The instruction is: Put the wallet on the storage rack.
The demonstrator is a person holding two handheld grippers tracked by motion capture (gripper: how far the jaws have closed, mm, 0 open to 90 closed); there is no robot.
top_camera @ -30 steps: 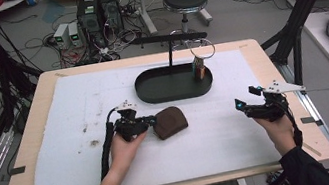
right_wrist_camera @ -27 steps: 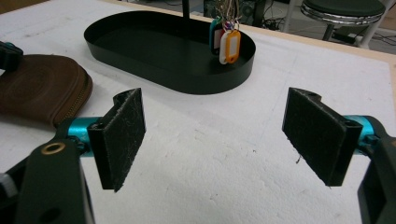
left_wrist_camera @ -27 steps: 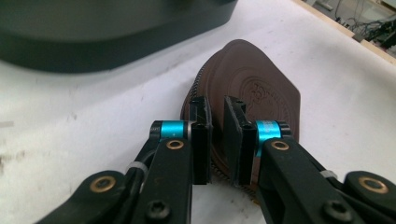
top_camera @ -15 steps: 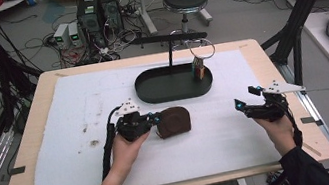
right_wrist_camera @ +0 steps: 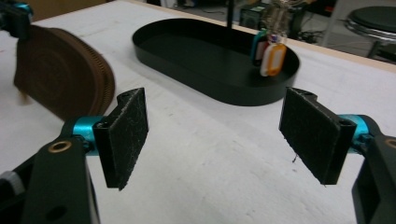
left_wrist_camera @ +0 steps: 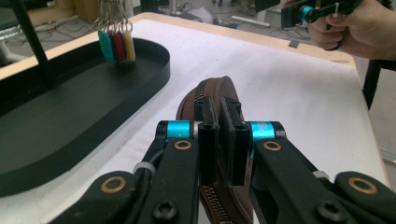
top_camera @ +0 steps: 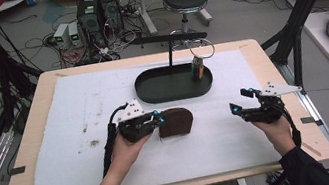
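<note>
A brown zippered pouch (top_camera: 176, 121) sits on the white mat near the table's middle, held on its edge. My left gripper (top_camera: 157, 122) is shut on the pouch's zippered rim (left_wrist_camera: 212, 93), its pads (left_wrist_camera: 208, 122) pinching the leather. To the right, my right gripper (top_camera: 237, 109) stands open above the mat, its pads (right_wrist_camera: 125, 135) wide apart with nothing between them. In the right gripper view the pouch (right_wrist_camera: 60, 72) lies at the far left. Behind it a black oval tray (top_camera: 152, 92) holds a stand with coloured key tags (top_camera: 197, 68) hanging from a ring.
The tray (left_wrist_camera: 70, 116) lies close to the left of the pouch in the left gripper view, its key tags (left_wrist_camera: 116, 46) at the far end. The white mat (top_camera: 79, 111) covers most of the wooden table. A stool (top_camera: 182, 0) and cables are on the floor beyond.
My left gripper has lifted and tipped the pouch from lying flat to standing on its edge. The right gripper has barely moved.
</note>
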